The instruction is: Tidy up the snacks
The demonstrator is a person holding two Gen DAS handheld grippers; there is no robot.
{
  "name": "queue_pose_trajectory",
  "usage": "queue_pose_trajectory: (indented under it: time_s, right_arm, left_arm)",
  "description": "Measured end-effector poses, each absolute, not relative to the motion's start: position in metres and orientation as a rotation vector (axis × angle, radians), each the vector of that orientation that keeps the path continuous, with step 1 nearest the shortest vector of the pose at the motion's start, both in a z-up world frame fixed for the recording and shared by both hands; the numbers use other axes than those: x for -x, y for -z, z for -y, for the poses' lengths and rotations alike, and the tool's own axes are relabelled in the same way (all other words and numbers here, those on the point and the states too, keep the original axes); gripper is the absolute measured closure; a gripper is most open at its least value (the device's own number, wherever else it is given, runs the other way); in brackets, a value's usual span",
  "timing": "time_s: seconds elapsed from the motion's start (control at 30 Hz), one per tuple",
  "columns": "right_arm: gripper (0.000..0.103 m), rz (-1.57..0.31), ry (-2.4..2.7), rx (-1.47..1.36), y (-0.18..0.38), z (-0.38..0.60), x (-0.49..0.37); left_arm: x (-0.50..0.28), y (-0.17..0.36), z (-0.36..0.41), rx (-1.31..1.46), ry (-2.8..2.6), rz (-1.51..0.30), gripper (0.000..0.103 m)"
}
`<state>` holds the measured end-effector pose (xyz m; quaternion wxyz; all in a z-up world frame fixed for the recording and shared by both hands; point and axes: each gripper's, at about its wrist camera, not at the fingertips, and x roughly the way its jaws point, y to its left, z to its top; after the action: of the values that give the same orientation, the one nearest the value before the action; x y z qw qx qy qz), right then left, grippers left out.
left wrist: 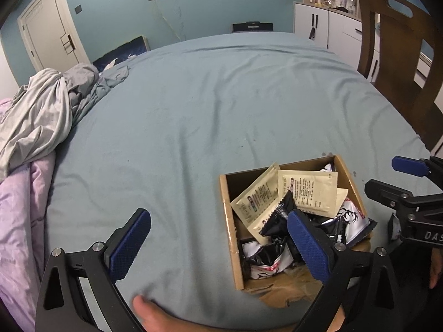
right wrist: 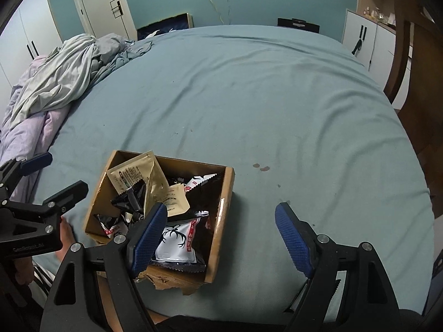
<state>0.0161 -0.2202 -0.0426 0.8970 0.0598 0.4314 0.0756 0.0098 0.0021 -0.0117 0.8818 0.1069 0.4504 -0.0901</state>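
- Blue-sheeted bed [right wrist: 249,96] carries cardboard box [right wrist: 221,215] heaped with snack packets [right wrist: 177,240].
- Left gripper [left wrist: 218,238], right gripper [right wrist: 221,229]: jaws wide, empty.
- Next, probably: sort packets.

A brown cardboard box [right wrist: 221,215] holds beige packets [left wrist: 307,193], glossy black ones [right wrist: 130,199] and a white one printed with black antlers [right wrist: 174,242], on a plain grey-blue sheet [left wrist: 207,105] beside lilac bedding [left wrist: 19,207].

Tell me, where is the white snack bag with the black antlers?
The white antler bag lies inside the cardboard box on the bed, in its near right corner, just behind the right gripper's left finger.
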Motion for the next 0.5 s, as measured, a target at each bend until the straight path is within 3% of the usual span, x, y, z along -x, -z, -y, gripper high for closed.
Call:
queue_pose_trajectory:
  time_s: [0.5]
  right_arm:
    - [0.023, -0.872, -0.155, -0.054, 0.038, 0.212, 0.004]
  left_arm:
    - [-0.009, 0.016, 0.003, -0.269, 0.163, -0.935, 0.002]
